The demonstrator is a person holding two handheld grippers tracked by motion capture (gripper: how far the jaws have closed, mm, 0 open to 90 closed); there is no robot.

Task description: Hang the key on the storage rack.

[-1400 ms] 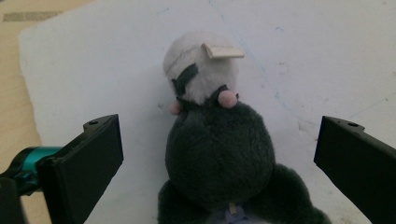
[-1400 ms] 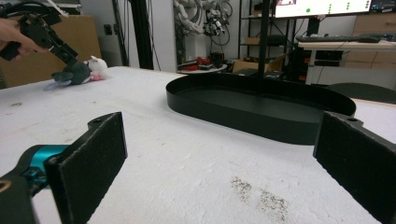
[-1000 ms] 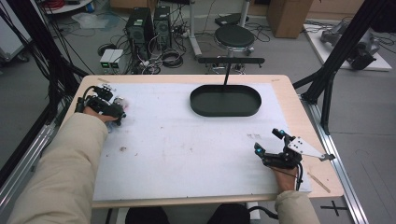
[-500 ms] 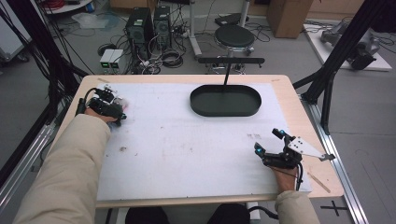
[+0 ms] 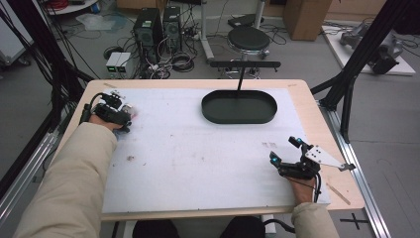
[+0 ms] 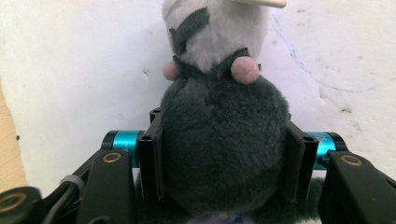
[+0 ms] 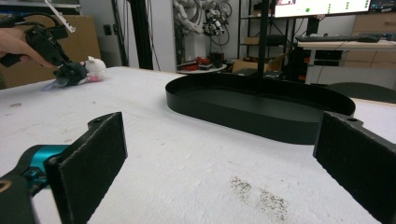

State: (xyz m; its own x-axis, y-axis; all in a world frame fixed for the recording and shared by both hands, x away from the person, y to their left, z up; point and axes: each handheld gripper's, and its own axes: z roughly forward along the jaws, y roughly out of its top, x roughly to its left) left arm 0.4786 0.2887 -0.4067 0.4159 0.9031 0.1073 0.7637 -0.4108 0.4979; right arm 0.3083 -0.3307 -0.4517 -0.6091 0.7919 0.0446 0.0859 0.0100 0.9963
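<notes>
Robotics lab or test workshop. Evidence: work table (image 5: 317,106) with a white foam sheet, framed by black metal struts (image 5: 359,54); desktop computer towers (image 5: 157,27) on the floor amid loose cables (image 5: 181,62); a round stool (image 5: 249,38); cardboard boxes (image 5: 303,17); in the right gripper view, a monitor (image 7: 322,6) and shelves with robot parts (image 7: 205,21).

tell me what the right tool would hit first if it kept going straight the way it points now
Most likely the black oval tray. The right tool stands open with nothing between its pads, and only bare white table cover lies ahead before the tray's near wall. Depth is hard to judge, so it might pass slightly off centre.
</notes>
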